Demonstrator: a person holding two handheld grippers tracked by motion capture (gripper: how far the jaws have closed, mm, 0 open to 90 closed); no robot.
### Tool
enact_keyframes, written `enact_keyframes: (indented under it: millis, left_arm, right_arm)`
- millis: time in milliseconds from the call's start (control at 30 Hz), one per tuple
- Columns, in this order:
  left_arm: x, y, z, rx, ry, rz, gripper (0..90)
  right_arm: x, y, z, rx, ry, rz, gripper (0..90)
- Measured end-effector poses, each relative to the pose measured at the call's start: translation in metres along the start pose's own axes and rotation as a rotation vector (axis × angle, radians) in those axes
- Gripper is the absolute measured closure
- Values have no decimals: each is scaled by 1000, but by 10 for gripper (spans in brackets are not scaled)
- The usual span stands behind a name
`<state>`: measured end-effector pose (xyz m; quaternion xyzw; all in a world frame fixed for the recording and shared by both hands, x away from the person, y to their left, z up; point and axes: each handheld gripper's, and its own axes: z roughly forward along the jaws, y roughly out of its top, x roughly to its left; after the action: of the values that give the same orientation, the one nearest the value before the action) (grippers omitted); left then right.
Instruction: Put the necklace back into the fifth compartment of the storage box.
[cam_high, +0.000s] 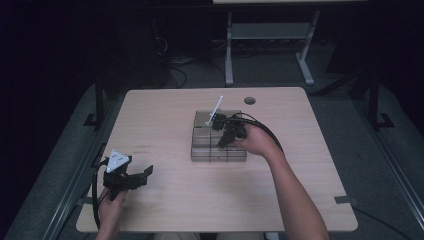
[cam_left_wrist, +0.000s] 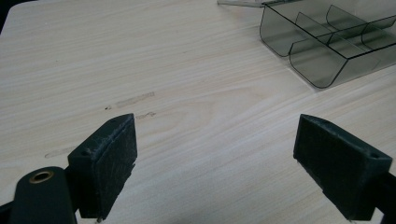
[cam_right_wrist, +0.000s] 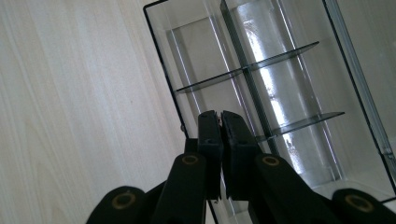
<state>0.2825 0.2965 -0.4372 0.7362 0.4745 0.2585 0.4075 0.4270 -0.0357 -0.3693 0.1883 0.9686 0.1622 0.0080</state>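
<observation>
A smoky clear organiser tray with several divided compartments sits in the middle of the table. My right gripper hangs over it, pointing down, with its jaws shut. In the right gripper view the shut fingertips sit above the tray's left rim, and I see nothing held between them. A thin white strip slants up at the tray's far edge beside this gripper; I cannot tell what it is. My left gripper rests near the front left corner, jaws open and nothing in them, with the tray farther off.
The pale wooden table has a round cable hole at its back edge. A grey desk frame stands on the dark floor beyond. Bare wood lies between the left gripper and the tray.
</observation>
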Motion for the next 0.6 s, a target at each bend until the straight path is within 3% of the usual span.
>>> enact_keyframes:
  millis: [600]
  left_arm:
    - [0, 0, -1, 5, -1, 11, 131]
  right_arm:
    - [-12, 5, 23, 36, 12, 21, 865]
